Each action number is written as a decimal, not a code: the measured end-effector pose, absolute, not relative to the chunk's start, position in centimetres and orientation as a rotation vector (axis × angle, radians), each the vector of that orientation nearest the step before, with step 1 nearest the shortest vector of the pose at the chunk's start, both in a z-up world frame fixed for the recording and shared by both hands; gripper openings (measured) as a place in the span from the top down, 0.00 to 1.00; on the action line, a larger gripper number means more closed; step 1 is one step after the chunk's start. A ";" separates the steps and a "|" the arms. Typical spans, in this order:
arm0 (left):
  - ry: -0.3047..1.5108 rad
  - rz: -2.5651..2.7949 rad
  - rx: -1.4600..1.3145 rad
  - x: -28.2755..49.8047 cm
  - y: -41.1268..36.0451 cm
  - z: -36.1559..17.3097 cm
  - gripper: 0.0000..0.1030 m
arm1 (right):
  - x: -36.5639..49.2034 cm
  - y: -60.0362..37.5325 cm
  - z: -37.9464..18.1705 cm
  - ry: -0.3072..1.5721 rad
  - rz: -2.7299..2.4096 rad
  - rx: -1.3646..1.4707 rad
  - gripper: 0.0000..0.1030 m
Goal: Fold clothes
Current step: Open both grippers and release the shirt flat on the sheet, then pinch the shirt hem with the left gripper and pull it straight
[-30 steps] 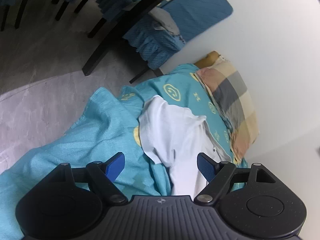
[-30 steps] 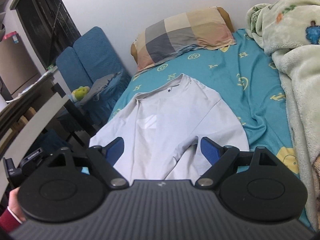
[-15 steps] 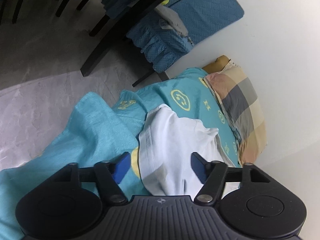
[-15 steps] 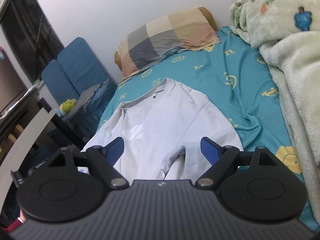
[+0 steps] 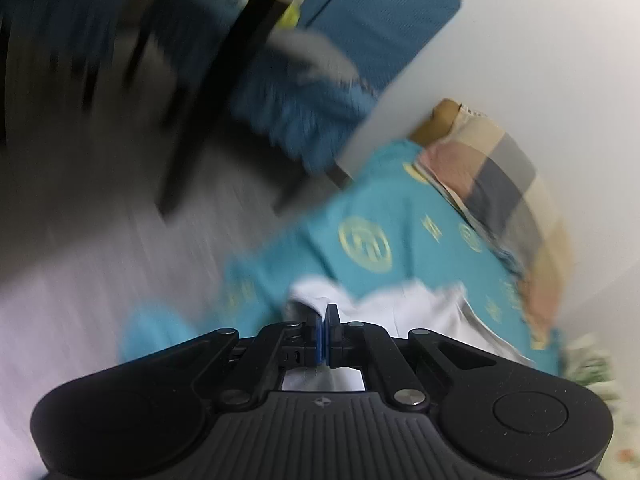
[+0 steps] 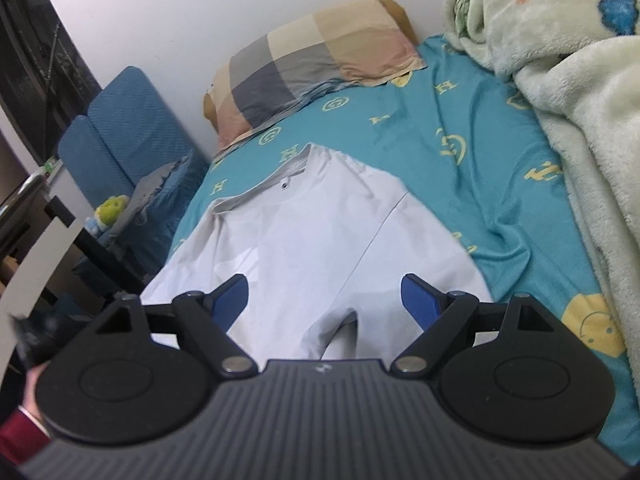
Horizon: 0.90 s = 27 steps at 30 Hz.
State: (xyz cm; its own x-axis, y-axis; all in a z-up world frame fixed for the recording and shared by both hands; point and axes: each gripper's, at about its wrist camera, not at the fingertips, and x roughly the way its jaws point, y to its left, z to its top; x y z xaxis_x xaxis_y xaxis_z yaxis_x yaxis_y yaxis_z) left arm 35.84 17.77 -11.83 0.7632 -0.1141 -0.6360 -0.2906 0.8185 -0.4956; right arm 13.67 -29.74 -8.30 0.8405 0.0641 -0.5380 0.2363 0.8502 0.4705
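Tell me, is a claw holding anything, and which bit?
The left claw is shut on the white shirt, pinching its left sleeve, at the edge as far as the blur shows. The right claw is open over the shirt, holding nothing.

The left wrist view is strongly blurred: the chair (image 5: pixel 320 80) and the floor (image 5: pixel 80 248) are only smears. The left gripper (image 5: pixel 323 320) body hides most of the white shirt (image 5: pixel 400 308). In the right wrist view, the right gripper (image 6: pixel 324 300) covers the shirt's lower part
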 end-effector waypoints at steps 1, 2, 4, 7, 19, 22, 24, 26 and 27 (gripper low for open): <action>0.699 0.127 -0.566 36.7 18.0 -10.6 0.99 | 13.8 -29.9 -8.3 0.569 -0.101 0.564 0.17; 0.695 0.161 -0.530 37.5 18.3 -10.0 0.99 | 14.0 -30.1 -8.3 0.562 -0.108 0.570 0.17; 0.693 0.234 -0.449 39.1 18.5 -9.4 0.99 | 14.2 -30.4 -8.1 0.545 -0.124 0.574 0.17; 0.760 0.313 -0.301 41.6 17.8 -11.3 0.99 | 14.4 -31.0 -8.2 0.536 -0.151 0.568 0.17; 0.863 0.134 -0.409 34.2 16.8 -11.9 0.65 | 14.9 -34.3 -9.3 0.563 -0.182 0.650 0.17; 0.947 0.060 -0.347 29.0 14.9 -9.8 0.56 | 14.5 -34.1 -8.8 0.553 -0.175 0.632 0.17; 1.035 0.012 -0.312 24.8 13.1 -8.9 0.51 | 14.2 -34.0 -8.5 0.547 -0.173 0.619 0.17; 1.116 -0.029 -0.295 20.7 11.2 -8.2 0.46 | 13.8 -34.0 -8.0 0.542 -0.171 0.608 0.18; 1.146 -0.048 -0.285 18.8 10.2 -8.0 0.45 | 13.5 -34.0 -7.8 0.536 -0.168 0.605 0.18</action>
